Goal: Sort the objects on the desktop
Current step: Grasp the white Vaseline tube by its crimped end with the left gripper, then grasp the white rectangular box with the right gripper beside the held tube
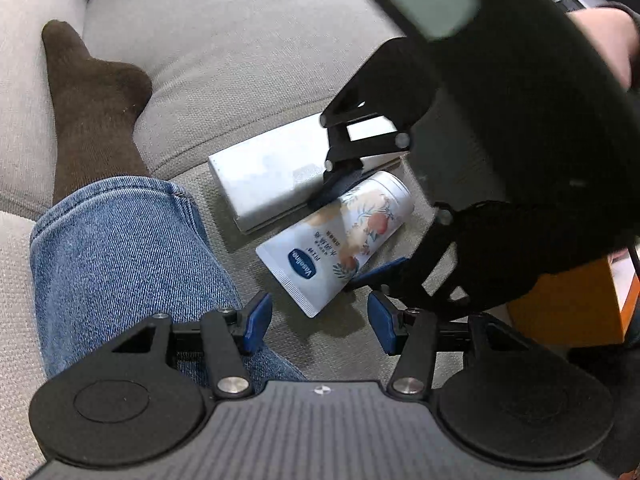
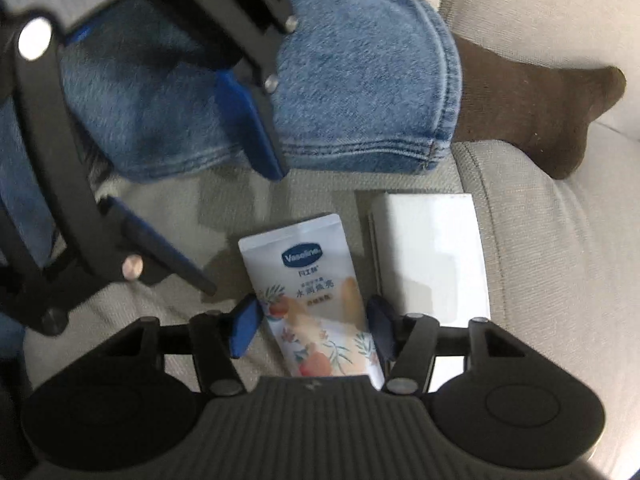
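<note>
Stage: early, nothing visibly sorted | right hand-held gripper [image 2: 312, 330] — jaws open, straddling Vaseline tube [image 2: 308, 288], not clamped | tube lies just beside white box [image 2: 432, 252] | left hand-held gripper [image 1: 318, 322] — open, empty, near tube

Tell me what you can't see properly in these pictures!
- White Vaseline tube: cap end hidden under the right gripper in the right wrist view; whether its fingers touch it is unclear.
- Flat white rectangular box: far end covered by the right gripper's body, left wrist view.
- Orange box: mostly hidden, cut off at the edge, left wrist view.
</note>
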Demonstrator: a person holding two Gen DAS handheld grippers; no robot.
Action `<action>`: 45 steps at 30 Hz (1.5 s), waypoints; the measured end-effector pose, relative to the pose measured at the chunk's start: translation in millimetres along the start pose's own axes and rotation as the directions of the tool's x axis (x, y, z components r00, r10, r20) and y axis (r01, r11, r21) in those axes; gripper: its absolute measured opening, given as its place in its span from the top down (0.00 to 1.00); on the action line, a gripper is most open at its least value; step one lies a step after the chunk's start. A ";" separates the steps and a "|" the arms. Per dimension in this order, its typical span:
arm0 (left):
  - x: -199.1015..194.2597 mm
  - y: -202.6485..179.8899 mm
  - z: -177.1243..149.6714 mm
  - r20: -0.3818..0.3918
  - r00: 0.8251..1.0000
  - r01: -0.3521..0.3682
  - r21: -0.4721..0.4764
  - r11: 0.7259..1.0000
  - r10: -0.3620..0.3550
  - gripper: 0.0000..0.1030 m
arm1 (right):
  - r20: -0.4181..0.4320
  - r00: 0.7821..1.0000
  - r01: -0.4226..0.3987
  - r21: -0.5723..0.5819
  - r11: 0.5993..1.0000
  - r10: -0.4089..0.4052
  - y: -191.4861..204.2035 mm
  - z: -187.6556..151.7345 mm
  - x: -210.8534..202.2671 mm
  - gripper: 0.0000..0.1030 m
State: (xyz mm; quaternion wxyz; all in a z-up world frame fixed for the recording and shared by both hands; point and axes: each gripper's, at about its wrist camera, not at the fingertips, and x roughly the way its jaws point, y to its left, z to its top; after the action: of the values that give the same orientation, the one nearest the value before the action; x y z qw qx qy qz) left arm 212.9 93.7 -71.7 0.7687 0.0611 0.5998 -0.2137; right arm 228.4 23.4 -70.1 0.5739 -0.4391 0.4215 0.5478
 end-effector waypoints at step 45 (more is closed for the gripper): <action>-38.7 10.4 -10.1 0.143 0.985 -0.066 -0.212 0.975 0.097 0.88 | -0.105 0.938 0.337 0.053 0.940 -0.331 -9.5 -3.2 -4.6 0.41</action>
State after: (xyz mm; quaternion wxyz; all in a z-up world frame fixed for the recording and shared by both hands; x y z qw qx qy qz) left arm 200.7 116.4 -39.4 0.8227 -0.0108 0.5551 -0.1226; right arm 237.7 19.0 -66.1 0.6533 -0.5091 0.3863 0.4059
